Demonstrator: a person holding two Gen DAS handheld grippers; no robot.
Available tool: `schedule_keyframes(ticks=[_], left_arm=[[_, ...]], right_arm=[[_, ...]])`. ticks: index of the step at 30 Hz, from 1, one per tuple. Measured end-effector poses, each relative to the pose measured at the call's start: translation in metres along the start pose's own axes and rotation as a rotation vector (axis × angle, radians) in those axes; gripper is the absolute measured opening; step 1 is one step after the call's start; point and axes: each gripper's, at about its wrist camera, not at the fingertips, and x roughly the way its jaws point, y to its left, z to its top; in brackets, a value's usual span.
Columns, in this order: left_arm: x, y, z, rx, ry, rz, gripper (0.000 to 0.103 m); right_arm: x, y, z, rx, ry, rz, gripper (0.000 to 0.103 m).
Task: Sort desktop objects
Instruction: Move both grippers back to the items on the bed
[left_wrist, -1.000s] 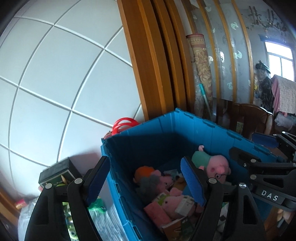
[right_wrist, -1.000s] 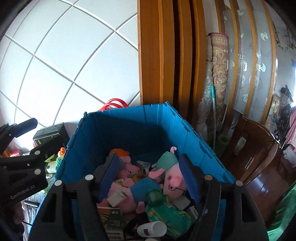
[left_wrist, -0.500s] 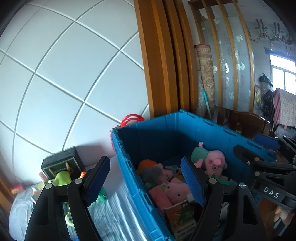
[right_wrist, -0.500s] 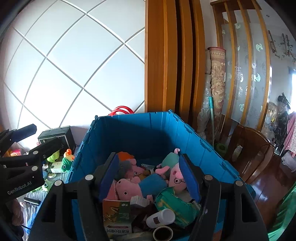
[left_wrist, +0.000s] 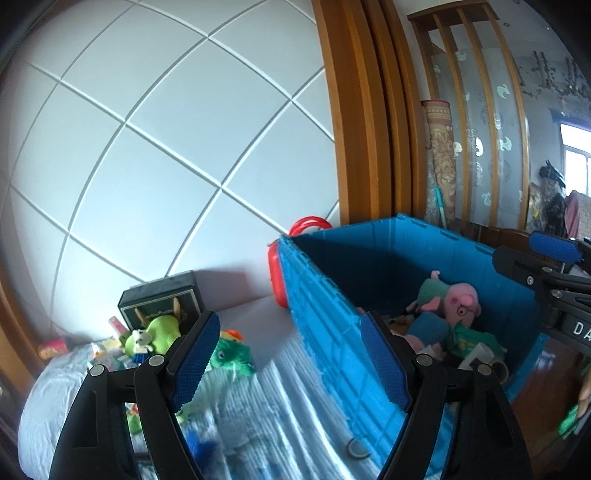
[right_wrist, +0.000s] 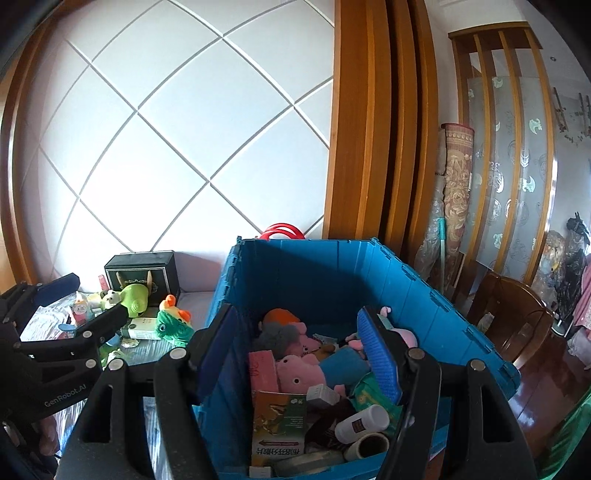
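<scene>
Right wrist view shows a big blue plastic crate (right_wrist: 424, 295) with soft toys piled inside: a pink plush pig (right_wrist: 299, 371), a flat green paper box (right_wrist: 279, 422), a white plastic bottle (right_wrist: 362, 422) and a roll of tape (right_wrist: 369, 445). The right gripper (right_wrist: 299, 350) hangs over the crate with its blue fingers spread wide and nothing between them.

Left of the crate, more toys sit on a striped cloth (left_wrist: 280, 406): a green plush frog with an orange tuft (right_wrist: 171, 325) and a lime green plush toy (right_wrist: 135, 295) in front of a black box (right_wrist: 142, 271). The left gripper (left_wrist: 291, 362) points that way, fingers also wide apart and holding nothing.

I think the plush toys are light and squashy, so a pinch on the fat middle of the body should hold well. The bottle looks smooth and round and may slip. The paper box is stiff but thin.

Small things beside the lime toy are too tiny to name. The near cloth is blurry. The crate's bottom is buried under toys.
</scene>
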Motion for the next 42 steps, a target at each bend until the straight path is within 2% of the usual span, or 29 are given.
schedule_keyframes(ticks=[5,12,17,20,25,30,32,36,38,42], left_arm=[[-0.020,0.056,-0.027,-0.023,0.012,0.050,0.079],[-0.044,0.139,-0.062,-0.037,0.052,0.112,0.079],[-0.064,0.196,-0.092,-0.031,0.079,0.179,0.079],[-0.072,0.236,-0.117,-0.025,0.100,0.245,0.079],[-0.072,0.312,-0.165,-0.087,0.199,0.367,0.079],[-0.061,0.362,-0.211,-0.150,0.302,0.463,0.079],[-0.054,0.371,-0.225,-0.162,0.348,0.476,0.079],[-0.031,0.366,-0.244,-0.101,0.409,0.448,0.079],[-0.023,0.361,-0.251,-0.083,0.417,0.430,0.079],[-0.005,0.358,-0.265,-0.129,0.425,0.401,0.079]], right_arm=[[-0.010,0.057,-0.007,-0.022,0.009,0.043,0.068],[-0.015,0.147,-0.027,-0.027,0.069,0.116,0.068],[-0.017,0.206,-0.046,-0.040,0.106,0.161,0.069],[-0.011,0.234,-0.059,-0.048,0.142,0.183,0.069],[0.013,0.278,-0.091,-0.088,0.226,0.228,0.069],[0.058,0.310,-0.123,-0.112,0.333,0.297,0.069],[0.068,0.315,-0.125,-0.127,0.343,0.325,0.069],[0.090,0.325,-0.129,-0.157,0.361,0.382,0.069],[0.100,0.331,-0.132,-0.172,0.370,0.410,0.069],[0.122,0.340,-0.138,-0.217,0.388,0.473,0.069]])
